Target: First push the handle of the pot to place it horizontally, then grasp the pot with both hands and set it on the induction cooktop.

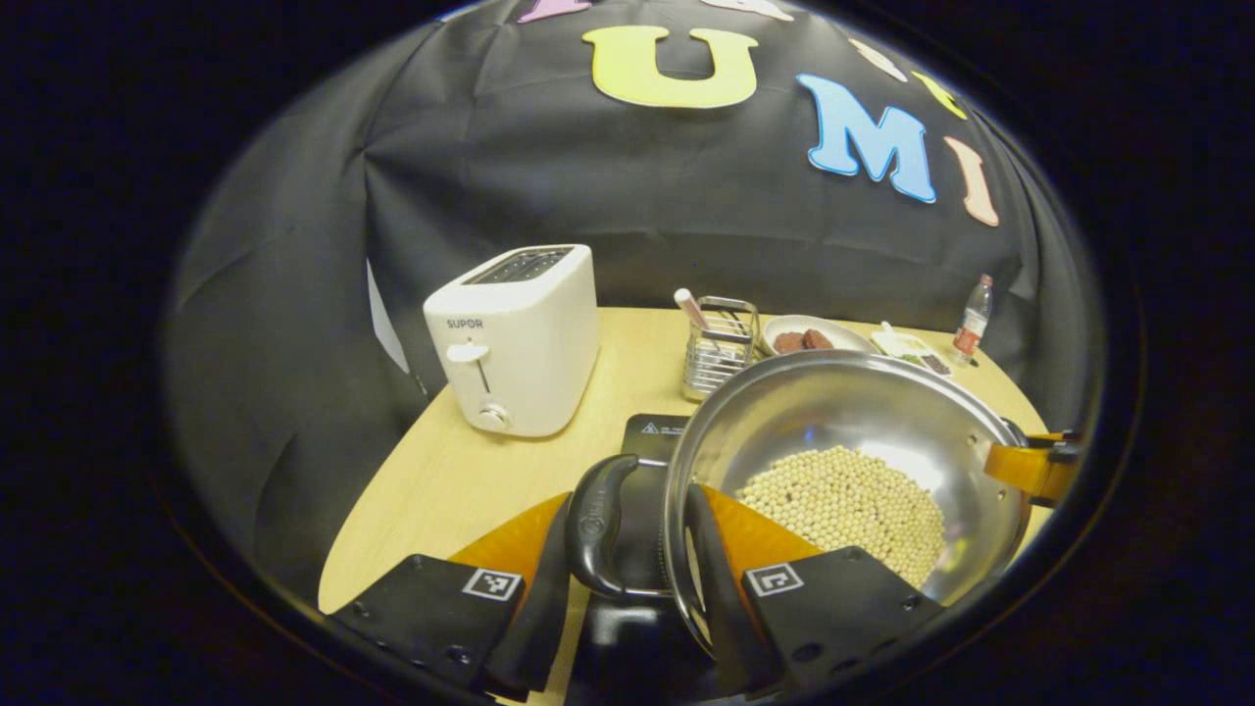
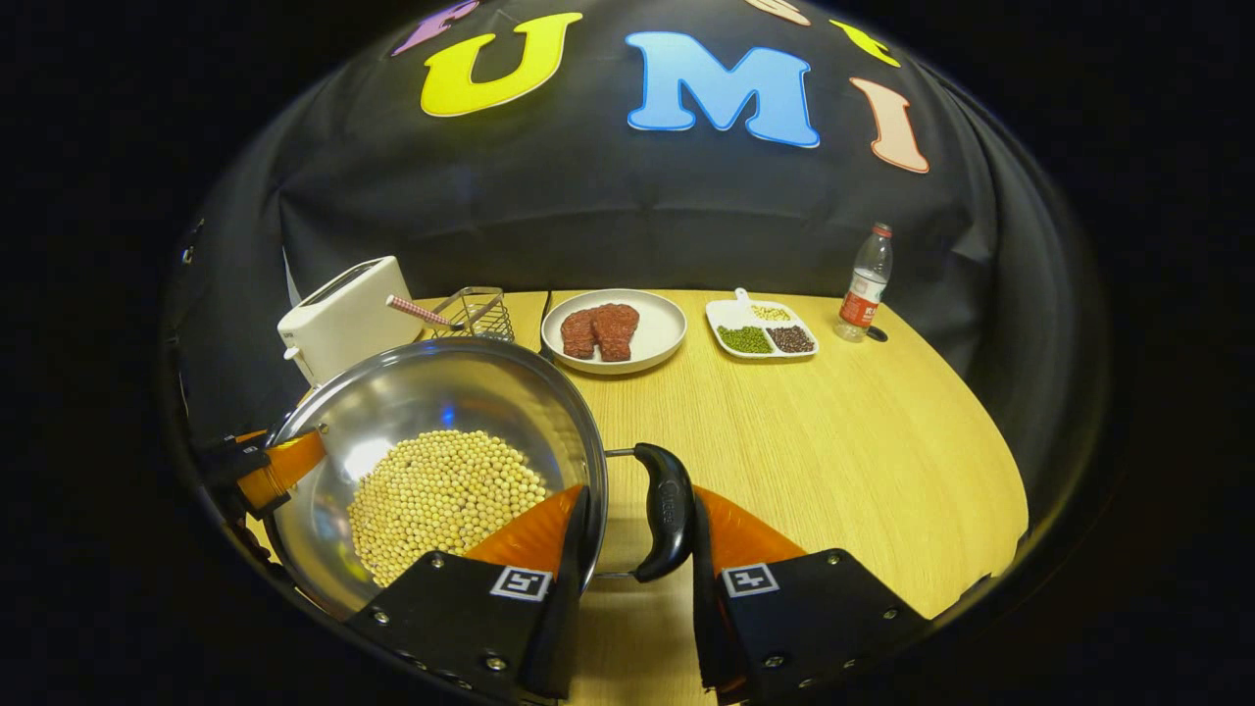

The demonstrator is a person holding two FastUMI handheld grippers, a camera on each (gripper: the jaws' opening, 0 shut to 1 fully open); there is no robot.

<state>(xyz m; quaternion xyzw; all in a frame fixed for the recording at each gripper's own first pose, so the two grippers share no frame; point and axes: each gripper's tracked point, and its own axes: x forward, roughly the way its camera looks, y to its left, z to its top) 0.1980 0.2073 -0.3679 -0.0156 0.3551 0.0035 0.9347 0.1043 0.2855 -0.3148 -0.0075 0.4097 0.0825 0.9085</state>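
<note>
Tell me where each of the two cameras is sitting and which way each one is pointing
Left gripper view: rides the left gripper, facing the toaster and booth wall; its fingers straddle the pot's left handle, above the induction cooktop.
Right gripper view: rides the right gripper, facing the plate of meat; its fingers straddle the right handle.
Shared: pot of beans, toaster, plate, bottle; each shows the other gripper at the pot's far rim.

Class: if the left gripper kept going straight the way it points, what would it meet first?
Probably the white toaster or the wire utensil rack beyond the black pot handle between its jaws; depth is unclear.
</note>
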